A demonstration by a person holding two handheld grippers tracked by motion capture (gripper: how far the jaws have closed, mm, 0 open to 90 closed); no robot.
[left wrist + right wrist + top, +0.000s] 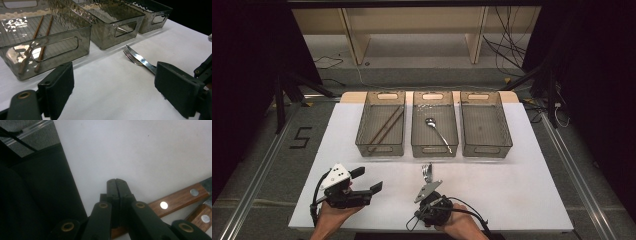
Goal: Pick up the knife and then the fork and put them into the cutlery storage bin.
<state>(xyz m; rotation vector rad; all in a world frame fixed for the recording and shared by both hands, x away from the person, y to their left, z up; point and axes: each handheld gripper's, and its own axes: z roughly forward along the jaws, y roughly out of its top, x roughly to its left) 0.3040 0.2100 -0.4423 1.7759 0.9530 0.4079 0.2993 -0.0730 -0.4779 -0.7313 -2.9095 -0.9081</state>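
The right gripper (116, 182) rises from the bottom edge with its two black jaws pressed flat together, no gap visible between their tips. Whether they pinch anything cannot be told. Beneath and beyond them lies a white table surface (130, 147). At the lower right, a brown wooden handle (178, 198) with round silver rivets runs slantwise, its near end passing behind the jaws. A second wooden handle (201, 216), also riveted, lies just beside it at the right edge. On the left, the white surface ends at a dark area, with grey floor (32, 143) at the far left corner.
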